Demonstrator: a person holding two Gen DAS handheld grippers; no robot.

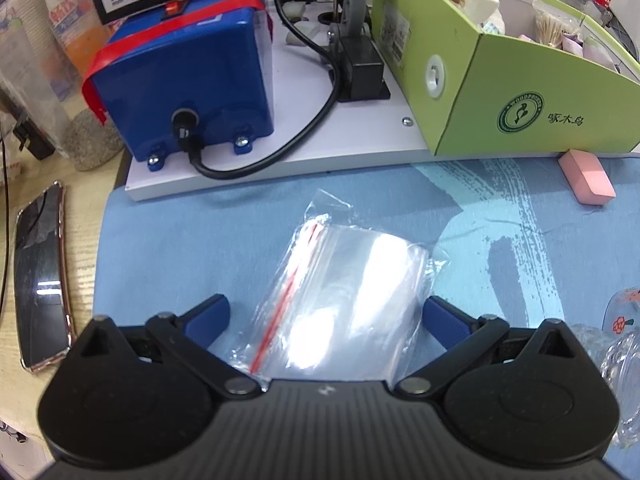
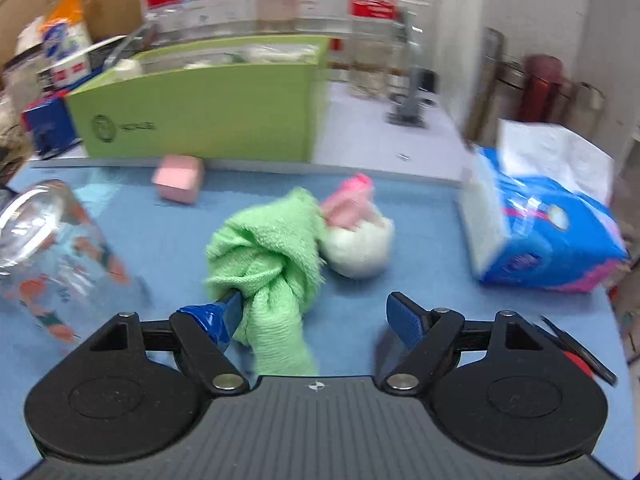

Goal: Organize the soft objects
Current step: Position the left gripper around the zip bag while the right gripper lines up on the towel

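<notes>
My left gripper [image 1: 326,318] is spread open and holds nothing; the clear zip bag [image 1: 340,296] lies on the blue cloth of the bench [image 1: 180,240] between its fingers, long axis running away from me and leaning a little right. My right gripper [image 2: 316,312] is open too, and the green towel [image 2: 272,264] touches only its left finger (not clamped, I judge). The green box [image 2: 208,112] stands behind, so the towel must travel forward.

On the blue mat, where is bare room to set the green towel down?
Free: the mat between the white ball and the tissue pack, and the strip between the pink block and the green towel. Crowded: the left, by the lying glass, and around the zip bag.
</notes>
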